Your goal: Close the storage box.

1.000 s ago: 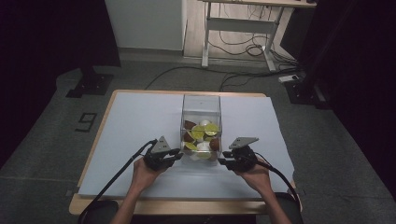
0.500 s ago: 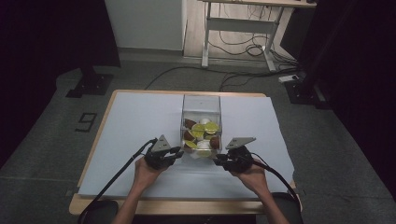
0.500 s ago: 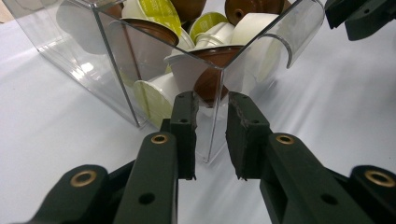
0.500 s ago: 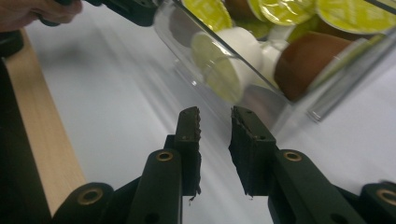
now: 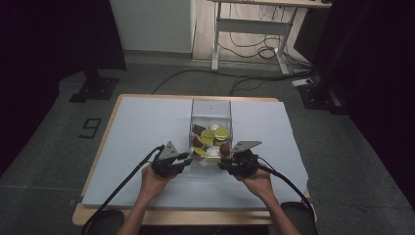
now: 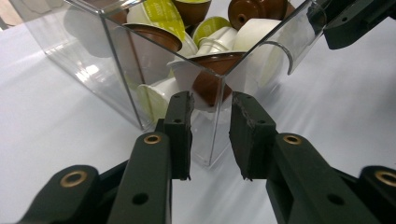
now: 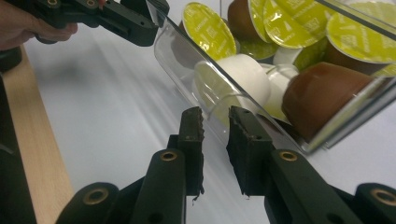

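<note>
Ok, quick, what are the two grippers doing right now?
Left gripper: open, just been opening; the clear box has its corner between the jaws, unpinched.
Right gripper: open, just been closing; box wall at its tips, not gripped.

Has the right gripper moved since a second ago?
Yes: the right gripper edged left toward the box; its jaws have just been closing, the box wall between them.

We see a clear plastic box (image 5: 210,110) standing upright at the middle of the white-covered table (image 5: 137,127), toward its near half. It is open-topped and square-walled, with a rounded notch in its near wall. Inside lie coffee capsules (image 5: 211,139), piled loosely: brown, white and lime-green bodies, several showing yellow-green foil lids.
</note>
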The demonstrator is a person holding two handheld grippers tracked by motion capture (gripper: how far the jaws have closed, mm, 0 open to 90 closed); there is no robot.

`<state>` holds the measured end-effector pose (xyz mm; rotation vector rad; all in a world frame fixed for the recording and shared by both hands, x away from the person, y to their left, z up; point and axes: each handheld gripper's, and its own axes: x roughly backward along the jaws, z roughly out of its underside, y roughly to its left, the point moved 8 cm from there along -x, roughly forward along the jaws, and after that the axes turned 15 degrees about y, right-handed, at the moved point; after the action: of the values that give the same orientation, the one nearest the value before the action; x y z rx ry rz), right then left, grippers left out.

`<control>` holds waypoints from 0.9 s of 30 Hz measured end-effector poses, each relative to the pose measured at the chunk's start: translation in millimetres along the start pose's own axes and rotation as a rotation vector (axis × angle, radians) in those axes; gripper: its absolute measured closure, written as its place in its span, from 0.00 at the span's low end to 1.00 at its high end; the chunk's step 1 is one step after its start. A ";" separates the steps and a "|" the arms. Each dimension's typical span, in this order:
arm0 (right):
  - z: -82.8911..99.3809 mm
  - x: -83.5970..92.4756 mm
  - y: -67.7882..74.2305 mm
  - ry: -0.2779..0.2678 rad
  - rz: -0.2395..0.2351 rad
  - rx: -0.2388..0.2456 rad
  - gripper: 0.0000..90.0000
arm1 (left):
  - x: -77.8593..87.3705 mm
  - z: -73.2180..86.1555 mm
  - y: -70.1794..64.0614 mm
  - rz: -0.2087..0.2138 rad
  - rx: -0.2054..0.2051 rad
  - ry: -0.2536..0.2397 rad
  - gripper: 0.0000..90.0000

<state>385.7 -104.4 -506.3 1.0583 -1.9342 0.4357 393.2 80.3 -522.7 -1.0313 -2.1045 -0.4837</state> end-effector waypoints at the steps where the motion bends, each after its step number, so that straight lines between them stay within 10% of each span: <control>1: -1.1 -0.7 0.5 -0.002 -0.002 0.001 0.83 | 0.5 1.0 0.3 -0.006 -0.002 0.004 0.75; 27: -11.9 -6.2 -1.0 0.002 0.035 -0.002 0.85 | -6.8 40.8 8.1 0.040 0.090 0.091 0.17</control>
<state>394.3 -94.2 -504.8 1.0232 -1.9536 0.4543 384.2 106.2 -554.7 -0.9805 -2.0031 -0.4052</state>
